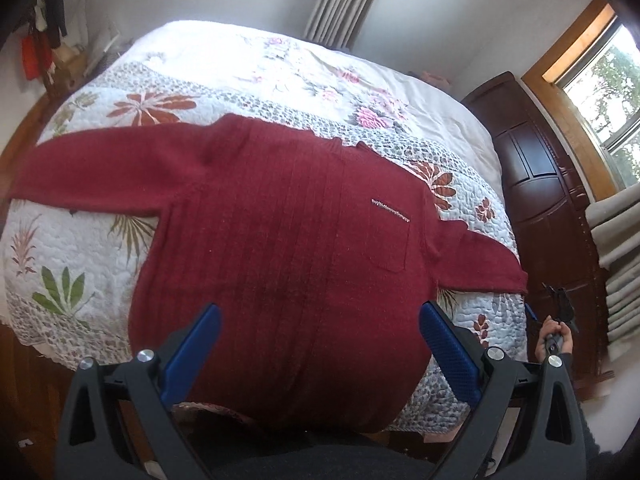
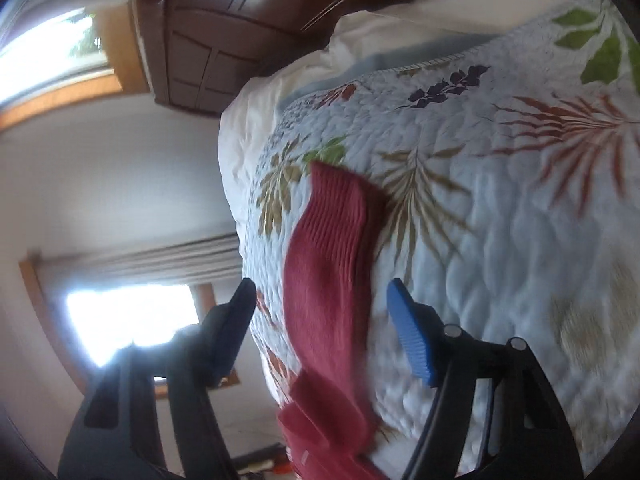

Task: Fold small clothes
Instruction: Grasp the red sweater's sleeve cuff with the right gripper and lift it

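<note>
A dark red sweater (image 1: 280, 216) lies spread flat on the quilted bed (image 1: 80, 248), directly ahead of the left tongs (image 1: 320, 344), which stand apart. Its chest pocket carries a small silver label, unreadable. The right tongs (image 2: 320, 320) gape around a sleeve (image 2: 332, 248).

The left hand-held gripper (image 1: 320, 332) had a black frame with 2 blue, fine-textured finger pads (image 1: 448, 344) and round silver screws (image 1: 145, 356) at its linkage pivots. The right hand-held gripper (image 2: 322, 304) was of matching build: black arms, ribbed blue pads (image 2: 412, 340), silver pivot screws (image 2: 453, 331).
</note>
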